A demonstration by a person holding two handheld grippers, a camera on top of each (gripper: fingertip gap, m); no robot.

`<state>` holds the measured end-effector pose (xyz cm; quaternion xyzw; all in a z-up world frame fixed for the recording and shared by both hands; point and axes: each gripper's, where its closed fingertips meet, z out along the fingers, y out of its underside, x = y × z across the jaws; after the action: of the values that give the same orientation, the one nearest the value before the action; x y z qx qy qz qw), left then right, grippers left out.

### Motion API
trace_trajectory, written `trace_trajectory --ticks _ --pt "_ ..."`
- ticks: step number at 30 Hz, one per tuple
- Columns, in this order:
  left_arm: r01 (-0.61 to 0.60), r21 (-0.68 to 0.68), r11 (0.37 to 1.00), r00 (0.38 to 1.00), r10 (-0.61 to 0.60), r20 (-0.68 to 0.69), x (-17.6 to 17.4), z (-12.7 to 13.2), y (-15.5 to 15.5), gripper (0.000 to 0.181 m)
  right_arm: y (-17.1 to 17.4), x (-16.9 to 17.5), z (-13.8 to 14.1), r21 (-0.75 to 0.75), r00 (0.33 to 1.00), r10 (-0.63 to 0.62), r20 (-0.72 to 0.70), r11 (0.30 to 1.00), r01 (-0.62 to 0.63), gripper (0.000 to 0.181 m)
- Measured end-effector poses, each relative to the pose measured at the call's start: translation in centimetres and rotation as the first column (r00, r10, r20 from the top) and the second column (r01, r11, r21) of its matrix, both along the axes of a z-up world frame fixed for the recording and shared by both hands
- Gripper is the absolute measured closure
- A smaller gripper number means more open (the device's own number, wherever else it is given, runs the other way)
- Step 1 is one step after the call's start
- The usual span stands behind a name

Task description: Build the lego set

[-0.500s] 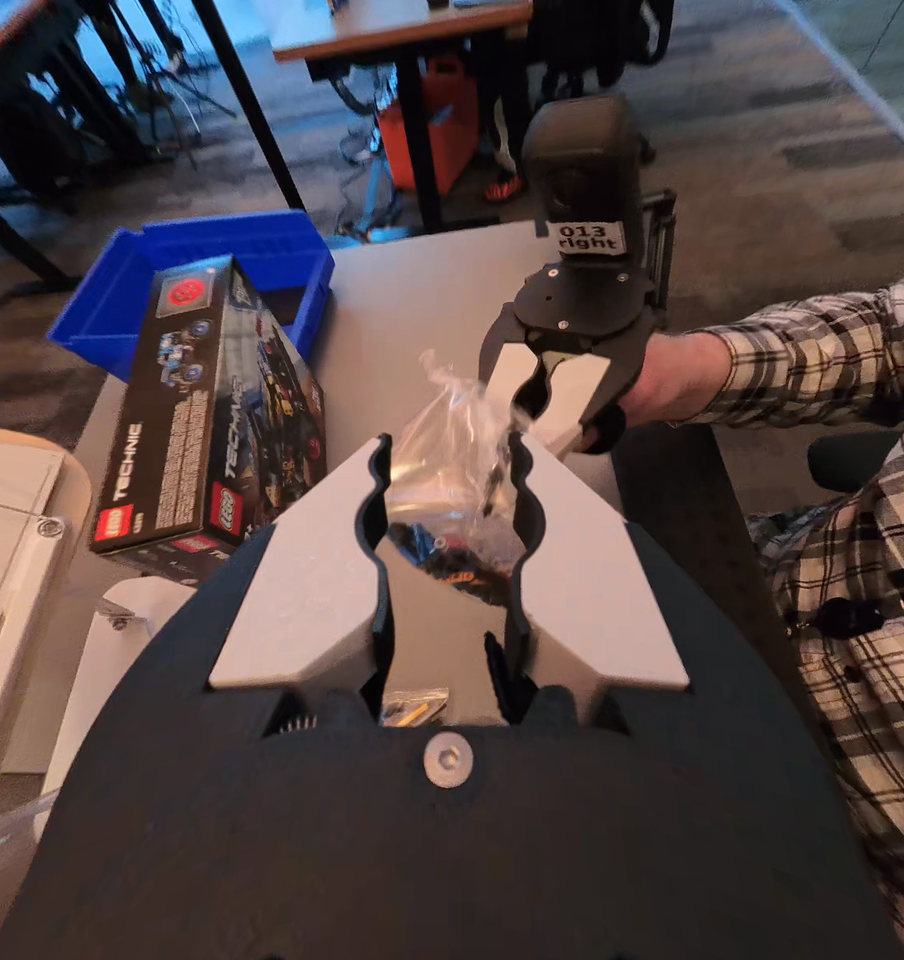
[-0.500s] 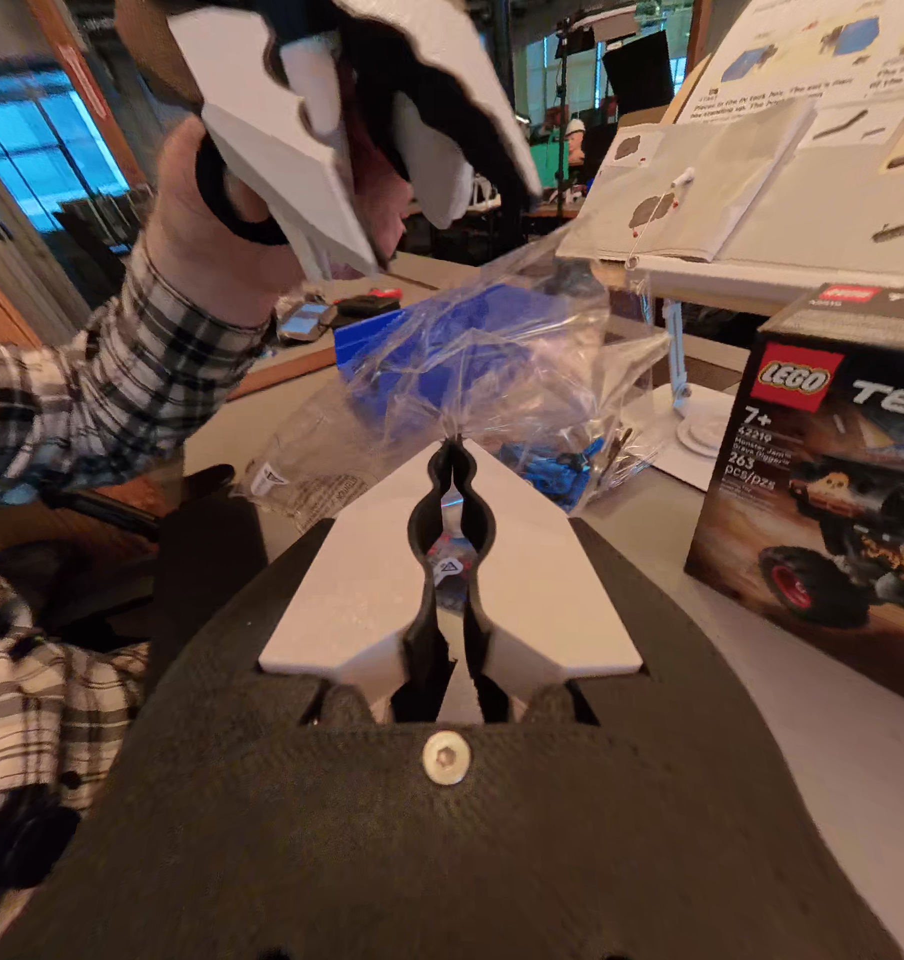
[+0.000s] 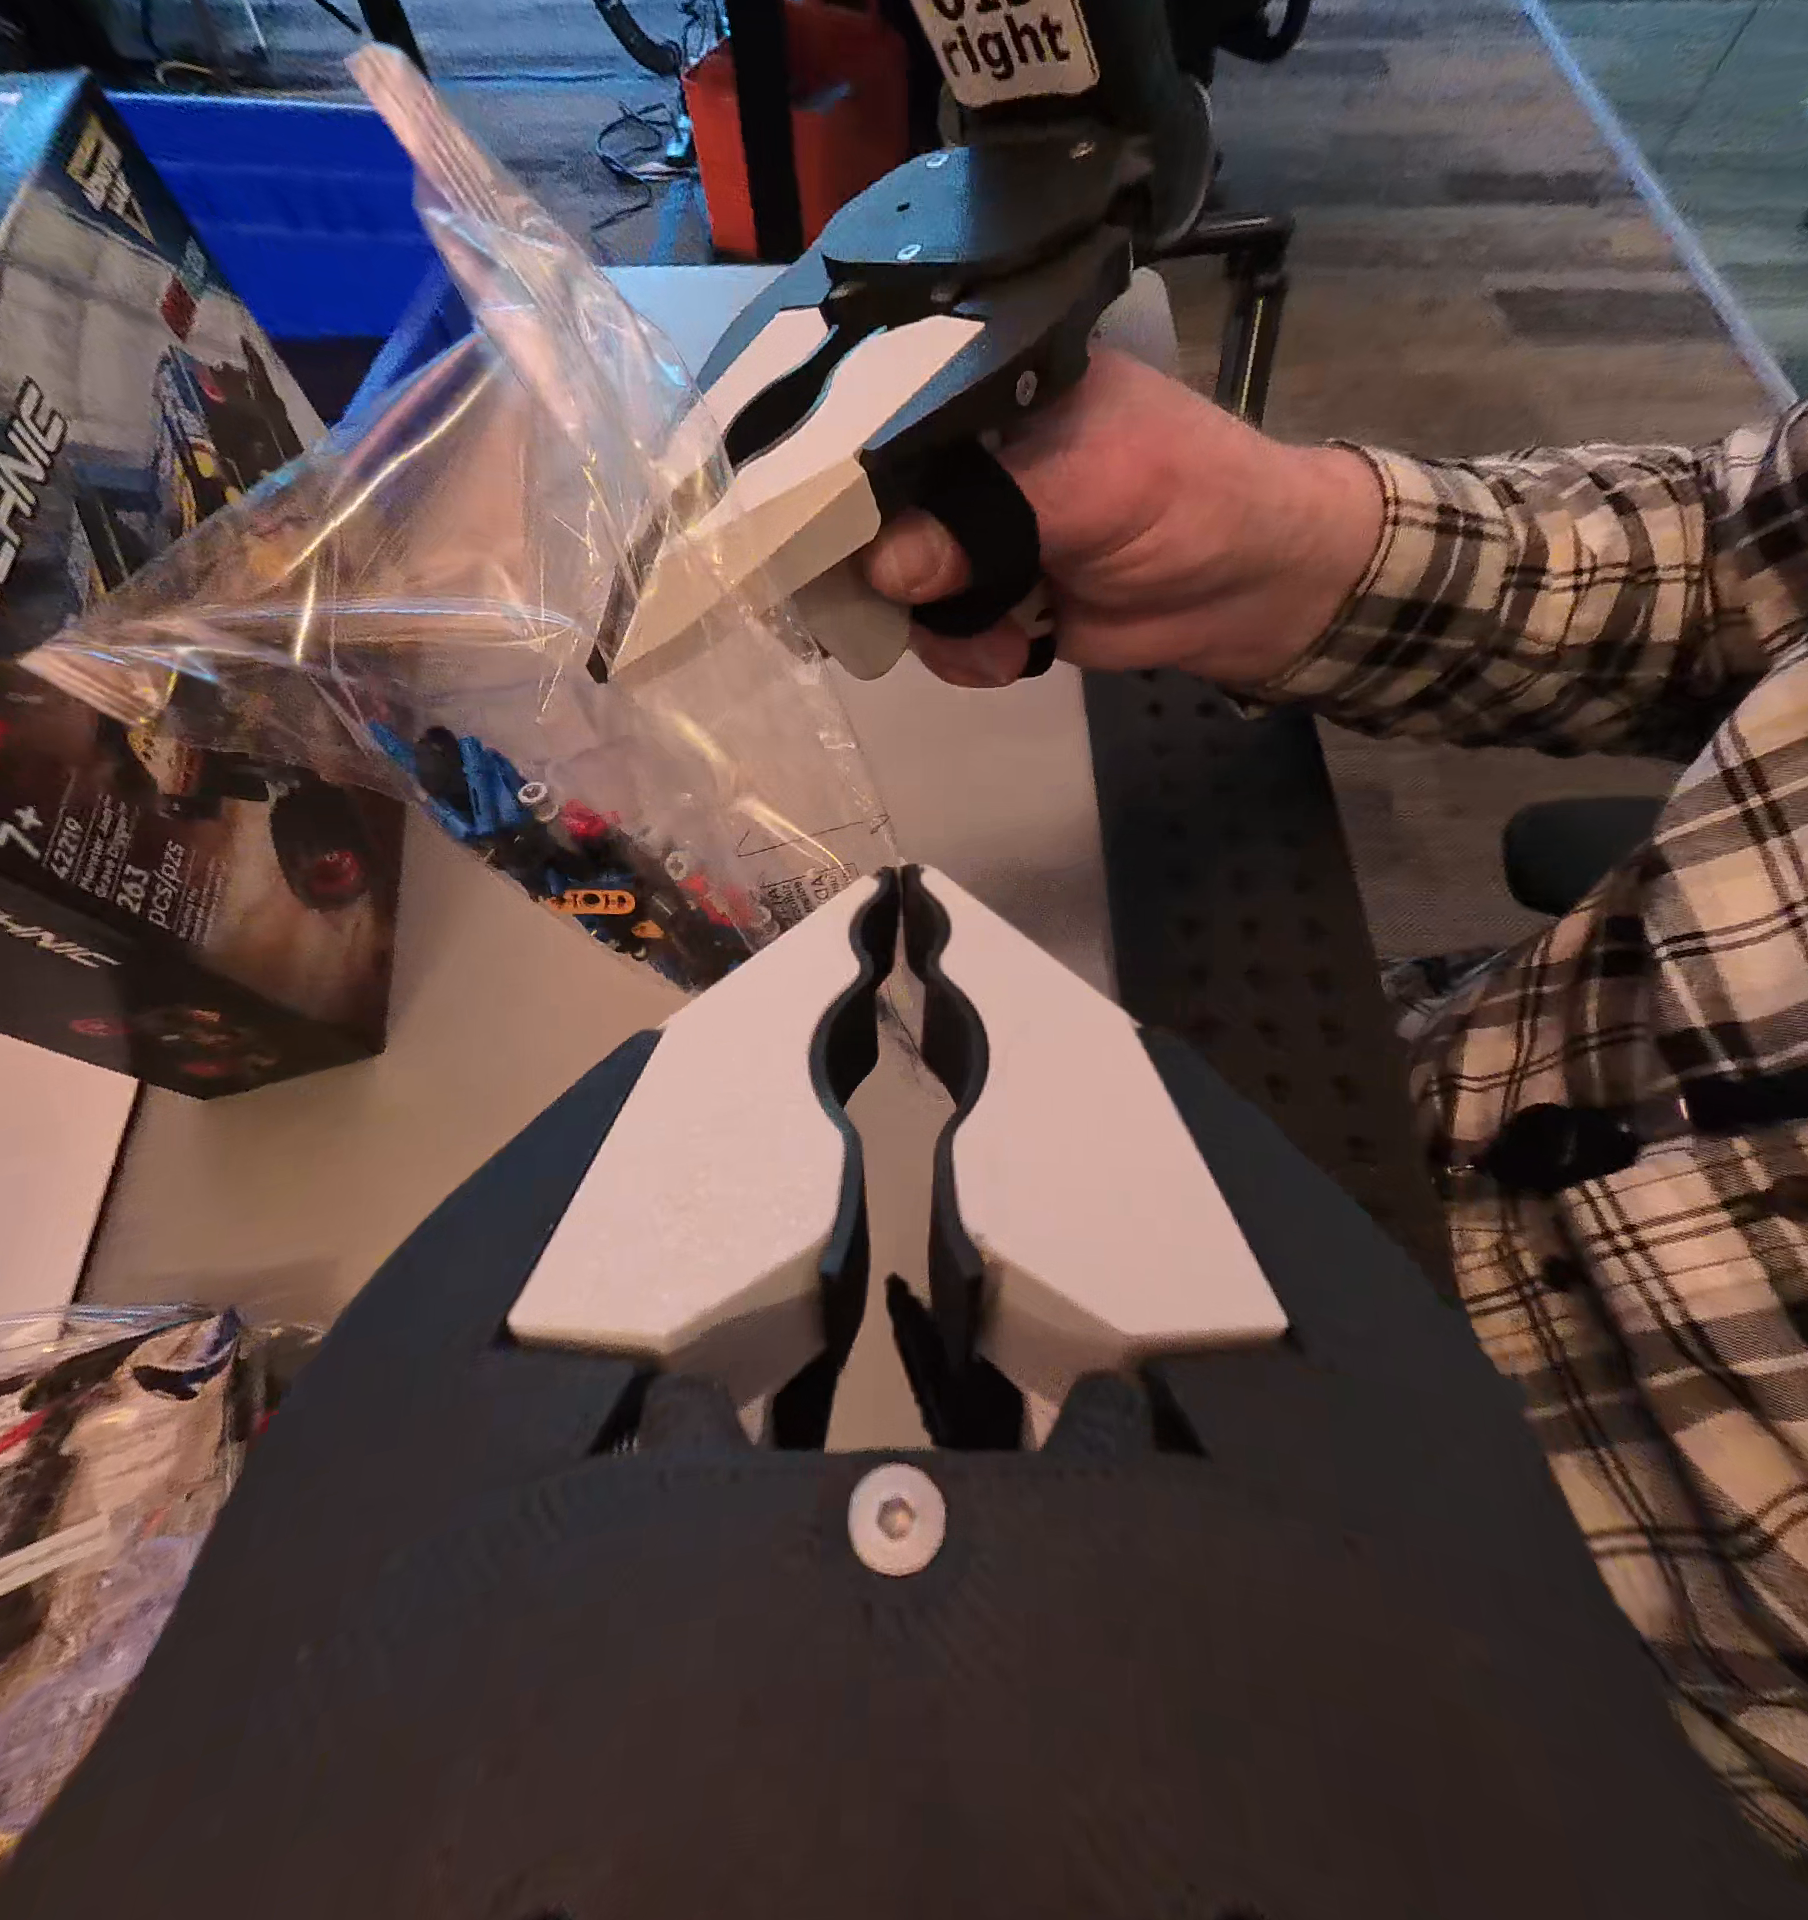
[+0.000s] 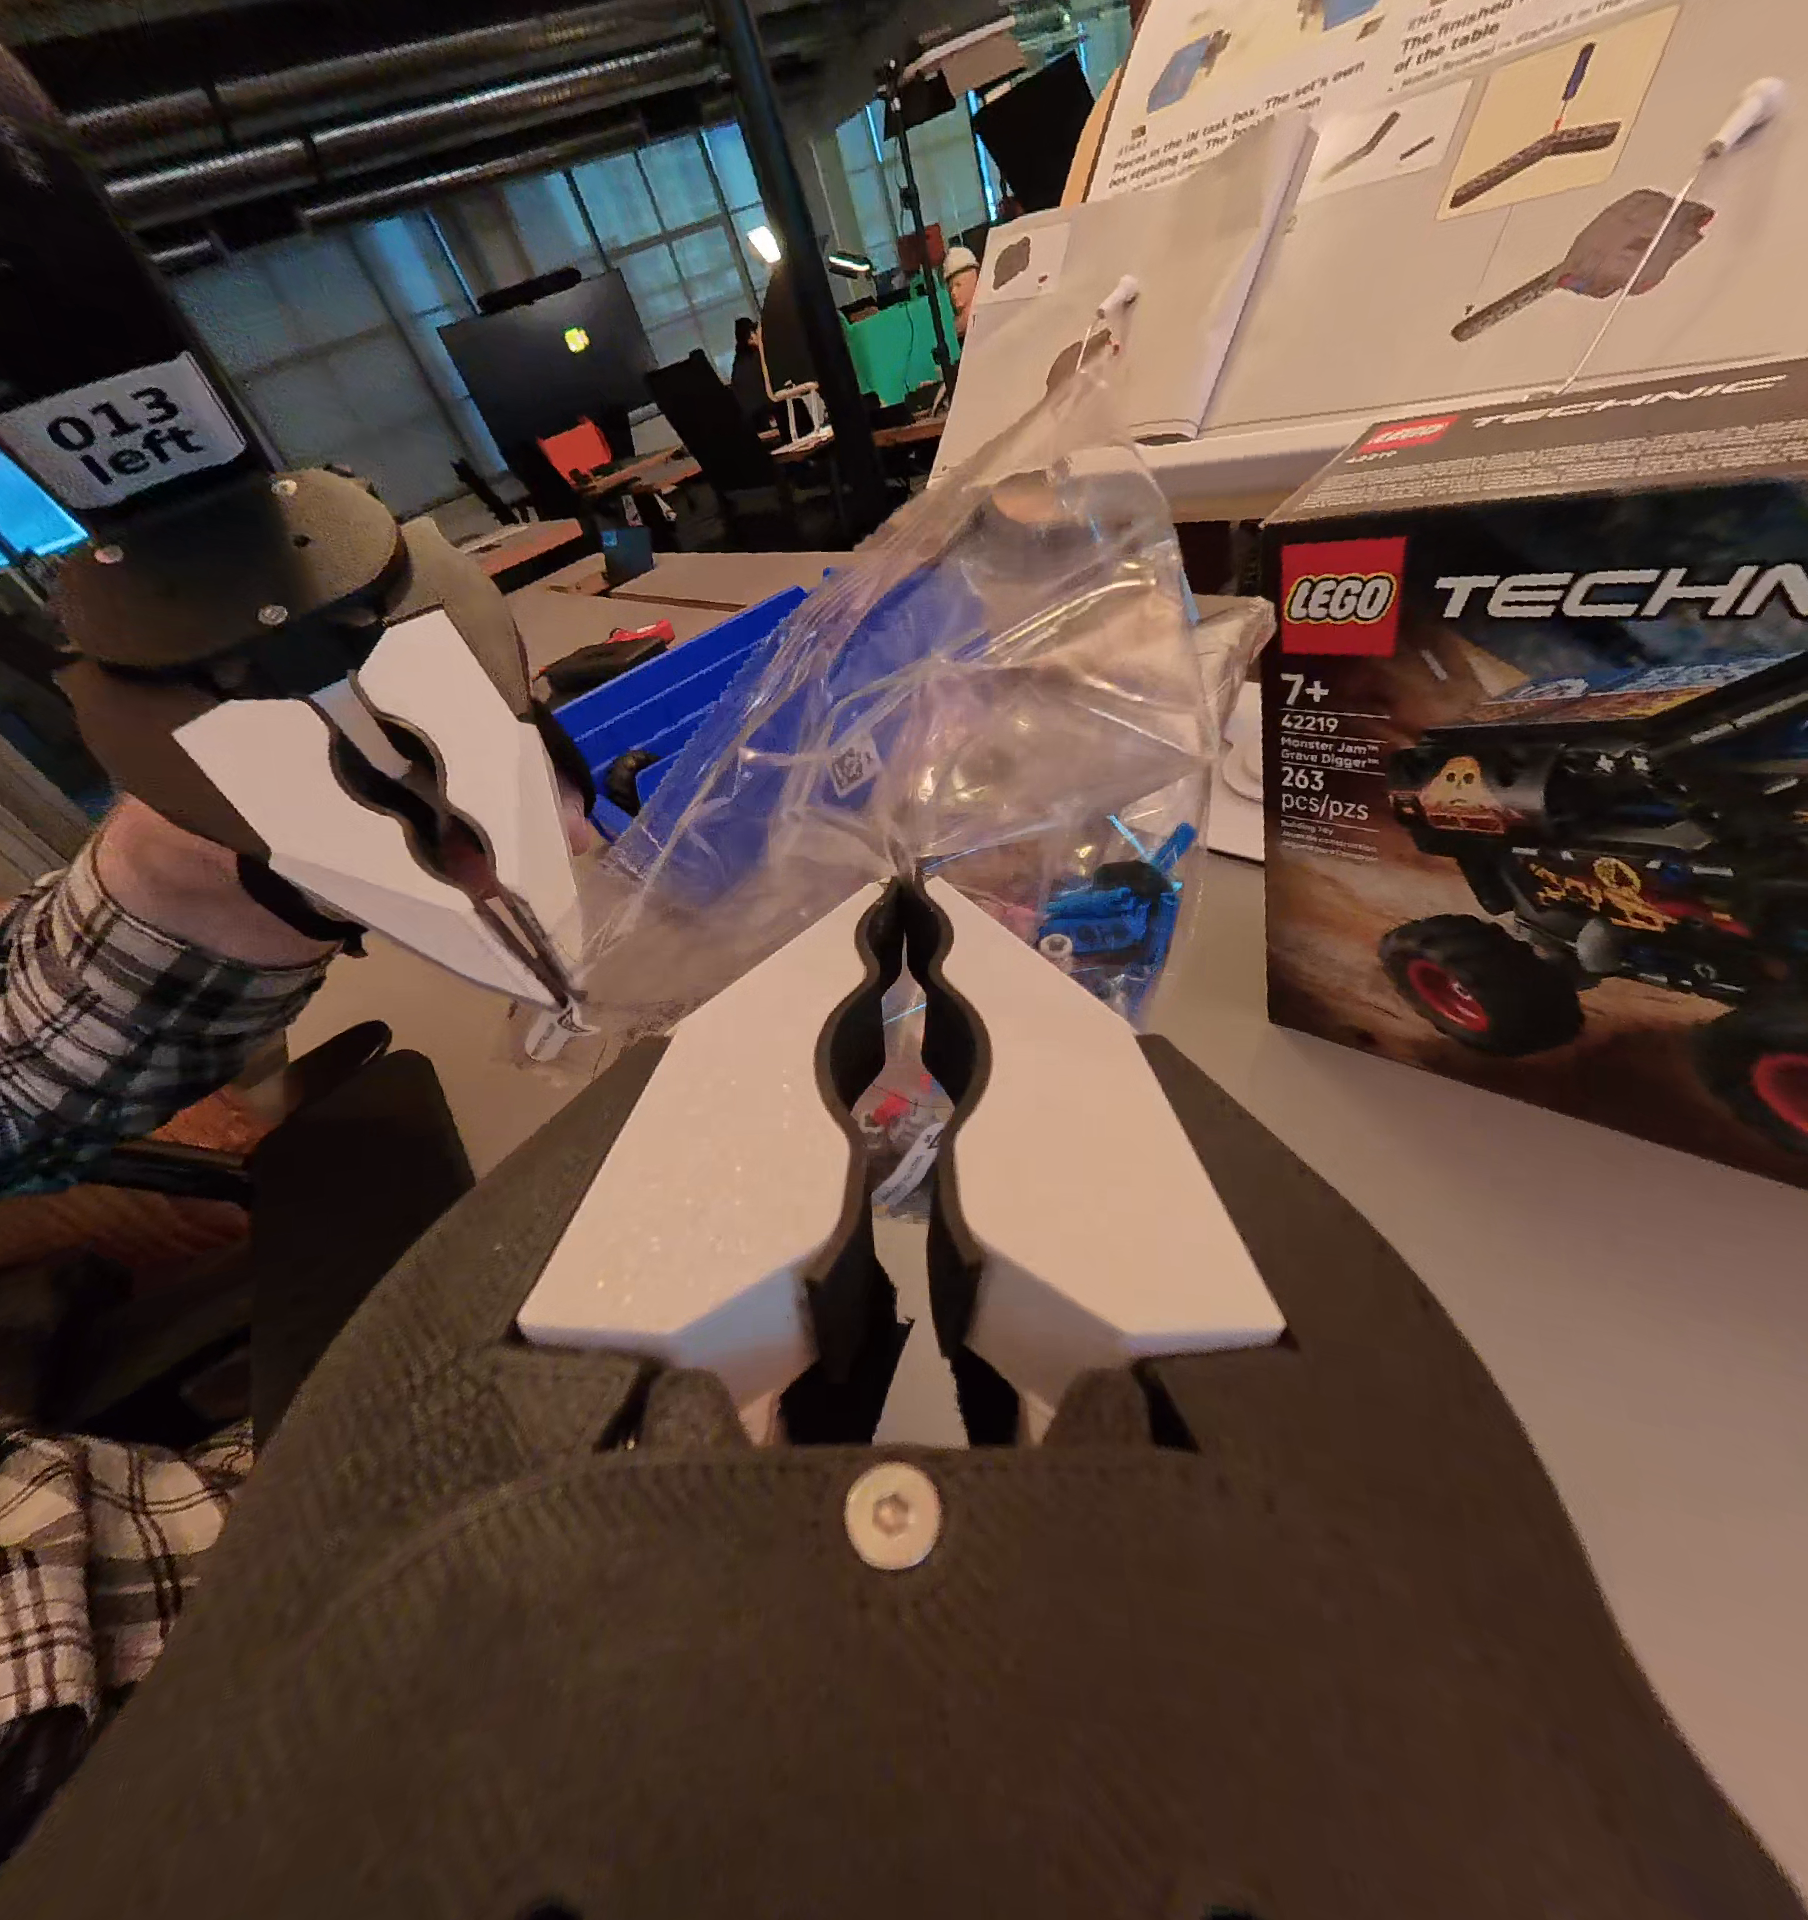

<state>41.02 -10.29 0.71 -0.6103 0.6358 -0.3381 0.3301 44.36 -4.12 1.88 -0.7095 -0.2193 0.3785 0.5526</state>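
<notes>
1. We hold the bag (image 3: 391,582) of pieces up over the table (image 3: 484,1049), just beside the box (image 3: 152,665). The small blue, red and black parts have slid into its lower corner.
2. Our left gripper (image 3: 901,878) is pinched closed on the bag's near edge. Half a second ago its jaws stood apart around the plastic, so this grip is new.
3. Our right gripper (image 4: 902,891) is also clamped on the film, higher up, as it was before. It has tilted and dropped closer to the left one.
4. With both grippers now on the bag, we judge the step in hand to be tearing it open. The build itself has hardly begun: no pieces lie loose on the table.
5. A pull apart should split the film; the risk is that parts scatter off the edge.
6. A second bag (image 3: 58,1475) lies at the near left in the left wrist view.
7. The table is pale grey. A blue bin (image 4: 692,696) sits behind the bag, and a booklet (image 4: 1399,270) stands open on a stand beyond the box.
8. Around us is a workshop-like room with grey carpet (image 3: 1502,208), other desks and dark screens.
</notes>
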Motion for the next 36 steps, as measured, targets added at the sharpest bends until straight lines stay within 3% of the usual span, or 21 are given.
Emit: trace_trajectory --ticks 4,6,8,11,13,16,20,23,29,36 --pt "0.023 -0.004 1.0 1.0 -0.023 -0.003 -0.3 0.8 0.6 0.181 -0.4 1.0 -0.4 -0.034 1.0 0.008 -0.001 0.999 -0.008 0.176" --pt "0.033 0.031 0.999 0.999 -0.032 -0.021 -0.7 1.4 1.2 0.181 -1.1 1.8 -0.8 -0.059 0.999 0.031 0.044 0.998 -0.029 0.16" --pt "0.083 0.065 0.994 0.996 -0.08 -0.048 -1.0 1.7 1.2 0.181 -2.9 2.4 -1.1 -0.071 0.985 0.112 0.134 0.992 -0.103 0.163" --pt "0.148 0.065 0.987 0.978 -0.136 -0.157 -1.2 0.7 1.2 0.181 -7.1 1.9 -0.8 -0.03 0.903 0.295 0.313 0.953 -0.302 0.167" --pt "0.195 0.101 0.976 0.961 -0.169 -0.219 -1.0 0.0 1.2 0.181 -7.9 1.2 0.5 0.032 0.87 0.298 0.392 0.941 -0.337 0.154" --pt "0.25 0.137 0.959 0.938 -0.204 -0.282 -0.4 -0.5 1.1 0.181 -8.2 -1.1 2.2 0.149 0.8 0.275 0.533 0.9 -0.409 0.152" --pt "0.274 0.136 0.952 0.929 -0.226 -0.293 0.1 0.0 0.7 0.181 -6.1 -2.5 0.0 0.099 0.643 0.217 0.734 0.903 -0.418 0.161" --pt "0.295 0.164 0.941 0.917 -0.23 -0.327 0.0 -0.6 0.8 0.181 -5.5 -3.3 -0.6 0.104 0.603 0.207 0.77 0.892 -0.44 0.178" --pt "0.288 0.18 0.941 0.92 -0.219 -0.325 0.2 -0.7 1.3 0.181 -5.2 -3.4 -0.7 0.125 0.583 0.196 0.788 0.877 -0.464 0.181" --pt "0.226 0.103 0.969 0.954 -0.199 -0.224 1.1 -1.8 1.0 0.178 -5.0 -3.2 -1.3 0.093 0.693 0.255 0.674 0.902 -0.423 0.181"
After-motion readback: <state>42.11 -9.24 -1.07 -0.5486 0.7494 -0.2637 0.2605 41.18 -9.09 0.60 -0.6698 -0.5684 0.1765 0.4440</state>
